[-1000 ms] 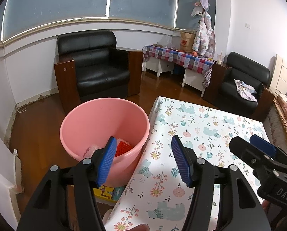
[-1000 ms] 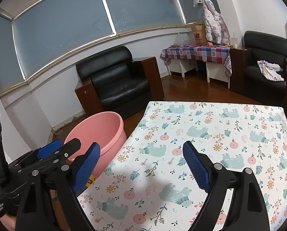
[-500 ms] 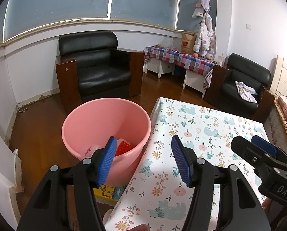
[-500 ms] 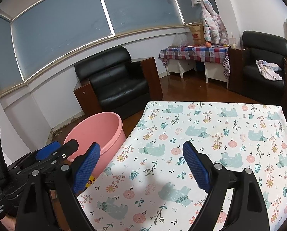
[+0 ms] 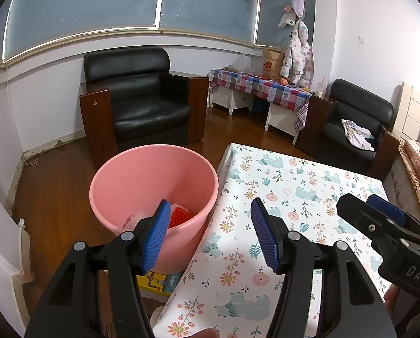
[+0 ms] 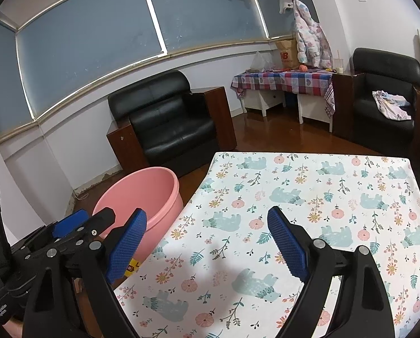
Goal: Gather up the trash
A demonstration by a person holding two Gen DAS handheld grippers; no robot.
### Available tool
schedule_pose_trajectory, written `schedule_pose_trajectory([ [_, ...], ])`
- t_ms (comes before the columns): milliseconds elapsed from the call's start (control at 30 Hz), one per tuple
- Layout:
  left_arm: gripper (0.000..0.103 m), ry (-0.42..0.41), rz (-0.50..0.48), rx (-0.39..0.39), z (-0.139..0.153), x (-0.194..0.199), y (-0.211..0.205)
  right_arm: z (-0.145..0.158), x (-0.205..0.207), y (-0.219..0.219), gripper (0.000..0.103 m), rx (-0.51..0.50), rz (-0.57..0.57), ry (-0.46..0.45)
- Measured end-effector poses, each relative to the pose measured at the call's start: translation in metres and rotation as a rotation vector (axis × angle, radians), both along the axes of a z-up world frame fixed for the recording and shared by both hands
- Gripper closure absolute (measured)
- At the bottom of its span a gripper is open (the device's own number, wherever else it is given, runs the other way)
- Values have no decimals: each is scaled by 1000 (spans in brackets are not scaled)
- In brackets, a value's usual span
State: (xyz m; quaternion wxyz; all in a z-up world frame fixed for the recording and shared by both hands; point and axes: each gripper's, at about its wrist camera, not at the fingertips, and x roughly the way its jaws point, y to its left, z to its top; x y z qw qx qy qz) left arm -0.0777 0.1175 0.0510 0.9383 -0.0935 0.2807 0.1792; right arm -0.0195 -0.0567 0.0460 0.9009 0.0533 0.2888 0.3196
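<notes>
A: Pink plastic, that is the bin (image 5: 153, 186). It sits on the floor just left of the table (image 5: 294, 197), touching its edge.

B: Where is the trash?

A: In the bin. I see a red bit (image 5: 179, 216) and one or two pale bits beside it. The table top has none that I can see.

B: Which hand is closer to the bin?

A: The left gripper (image 5: 210, 236). The bin is ahead of it and a little to the left. The right gripper (image 6: 207, 242) hangs over the table, with the bin off to its left.

B: Are the fingers shut?

A: No. Both pairs are wide apart and hold nothing. I count two grippers, one bin, one table. The job looks about done.
</notes>
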Motion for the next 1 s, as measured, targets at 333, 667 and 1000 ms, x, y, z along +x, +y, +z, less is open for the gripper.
schedule_pose_trajectory([
  [333, 43, 0, -4, 1, 1, 0, -2, 0, 1, -2, 17, -2, 0, 4],
  [667, 43, 0, -4, 0, 1, 0, -4, 0, 1, -3, 17, -3, 0, 6],
  [1000, 44, 0, -5, 0, 0, 0, -4, 0, 1, -4, 17, -5, 1, 8],
])
